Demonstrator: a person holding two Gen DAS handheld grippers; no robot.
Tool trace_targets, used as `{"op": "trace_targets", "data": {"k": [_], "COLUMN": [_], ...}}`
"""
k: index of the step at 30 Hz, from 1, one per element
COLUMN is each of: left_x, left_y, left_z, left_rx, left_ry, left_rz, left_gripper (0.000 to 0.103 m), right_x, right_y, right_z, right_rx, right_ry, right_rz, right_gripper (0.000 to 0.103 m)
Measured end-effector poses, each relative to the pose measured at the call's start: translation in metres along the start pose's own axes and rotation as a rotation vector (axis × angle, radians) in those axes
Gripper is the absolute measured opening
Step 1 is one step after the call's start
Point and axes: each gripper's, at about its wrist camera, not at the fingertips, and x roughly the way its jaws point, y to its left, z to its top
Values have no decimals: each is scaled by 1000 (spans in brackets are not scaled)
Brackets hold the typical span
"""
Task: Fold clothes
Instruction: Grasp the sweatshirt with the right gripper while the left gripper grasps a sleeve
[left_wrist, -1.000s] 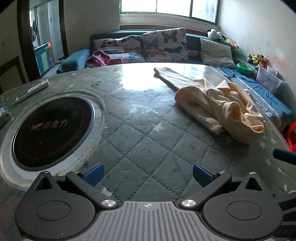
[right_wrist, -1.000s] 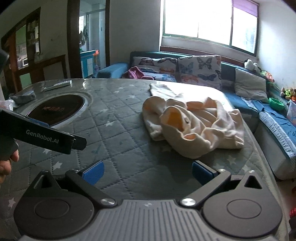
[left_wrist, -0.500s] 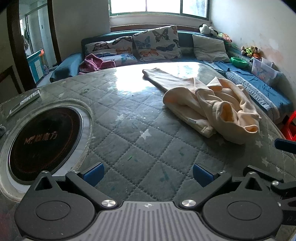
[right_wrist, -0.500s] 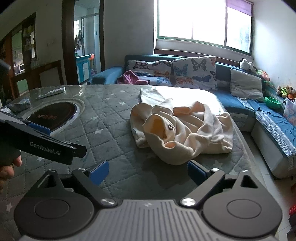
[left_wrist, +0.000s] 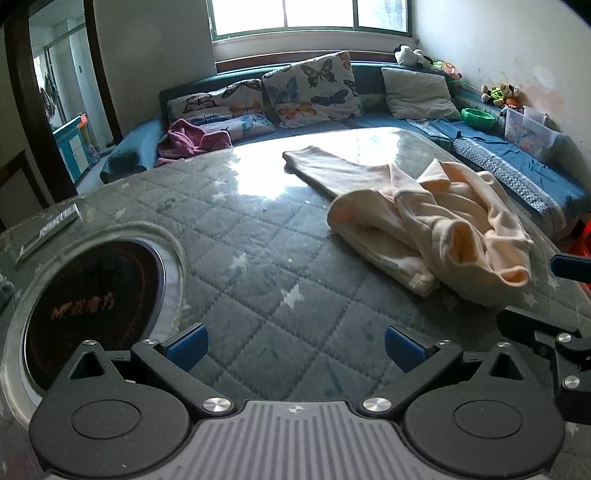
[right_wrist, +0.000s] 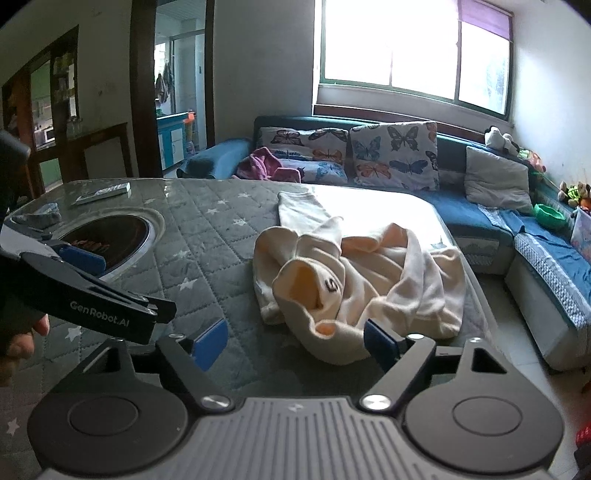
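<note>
A cream garment lies crumpled on the right half of the quilted grey table, one flat part stretching toward the window. My left gripper hovers open over bare table, well short and left of the garment. In the right wrist view the garment bulges toward me, and its near hem sits just ahead of my open right gripper, between the blue pads. Nothing is held. One of the left gripper's fingers crosses the left side of that view, with a person's hand behind it.
A round black cooktop is set into the table's left part. A flat remote-like strip and a grey rag lie beyond it. A blue sofa with butterfly cushions and a pink cloth wraps the far and right sides.
The right gripper has come forward, so the garment's near hem now reaches its fingertips. The left gripper has shifted slightly over the table. Both have stayed open.
</note>
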Motion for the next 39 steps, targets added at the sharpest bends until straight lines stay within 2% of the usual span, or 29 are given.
{"op": "trace_targets", "data": {"k": [8, 17, 22, 24, 30, 33, 39], "left_x": [12, 26, 29, 29, 27, 24, 13], "left_y": [4, 11, 13, 13, 12, 10, 5], "left_z": [22, 47, 56, 59, 65, 68, 70], "left_rx": [6, -14, -19, -18, -30, -29, -5], "left_ry": [-11, -21, -27, -33, -38, -49, -81], "left_rz": [22, 29, 19, 10, -29, -40, -109], "left_gripper": [103, 103, 103, 103, 103, 103, 103], "right_x": [21, 66, 91, 96, 86, 74, 37], "right_y": [-5, -8, -12, -13, -21, -22, -8], "right_z": [16, 31, 33, 32, 29, 28, 21], "right_rx": [-16, -29, -20, -20, 13, 21, -26], "right_ry": [1, 33, 71, 82, 67, 47, 2], "right_rz": [8, 22, 38, 48, 86, 115, 206], "right_gripper": [74, 67, 53, 39, 9, 8, 7]}}
